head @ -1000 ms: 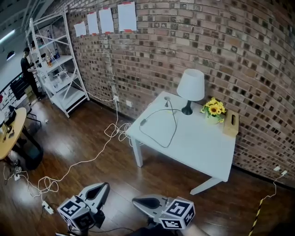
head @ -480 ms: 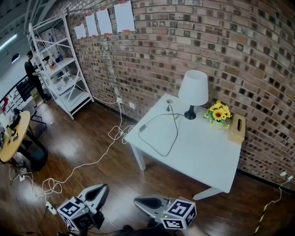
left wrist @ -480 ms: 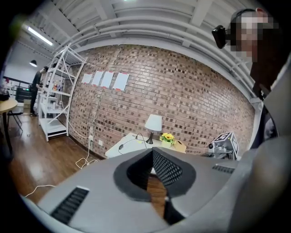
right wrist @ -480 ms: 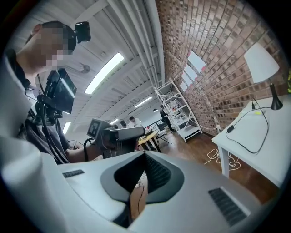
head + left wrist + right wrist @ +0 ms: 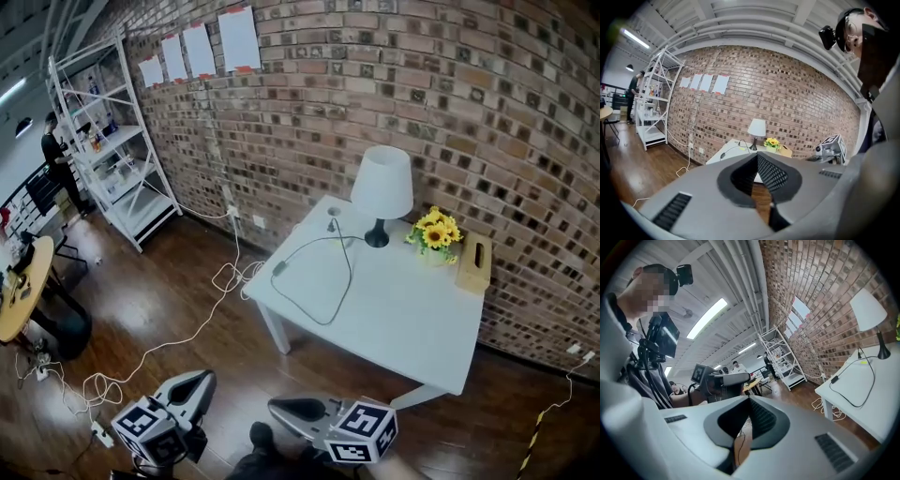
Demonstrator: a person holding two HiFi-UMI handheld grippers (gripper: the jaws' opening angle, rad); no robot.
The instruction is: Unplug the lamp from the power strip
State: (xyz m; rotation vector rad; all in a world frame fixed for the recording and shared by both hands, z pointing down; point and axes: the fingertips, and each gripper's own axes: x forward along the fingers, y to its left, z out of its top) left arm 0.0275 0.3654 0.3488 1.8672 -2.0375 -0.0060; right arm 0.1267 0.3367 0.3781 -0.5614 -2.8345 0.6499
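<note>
Lamp (image 5: 382,186) is sitting at the far side of the white table (image 5: 412,319), upper right of centre in the head view, with its cord (image 5: 350,267) looping over the tabletop. Compared with a second ago the framing is shifting a bit and a shoe (image 5: 260,435) is now poking in at the bottom edge. So I'm guessing the person is walking over and the unplugging isn't started yet. Both the left gripper (image 5: 195,384) and right gripper (image 5: 292,411) are hanging at the bottom edge, well apart from the lamp.

Left gripper view: jaws are pressing together with nothing between, and the lamp is sitting near centre beyond them.

Right gripper view: same deal, jaws closed and empty, with the lamp at upper right.

Wall papers (image 5: 239,39) are too small for reading, and I'm not spotting a strip for sure.
</note>
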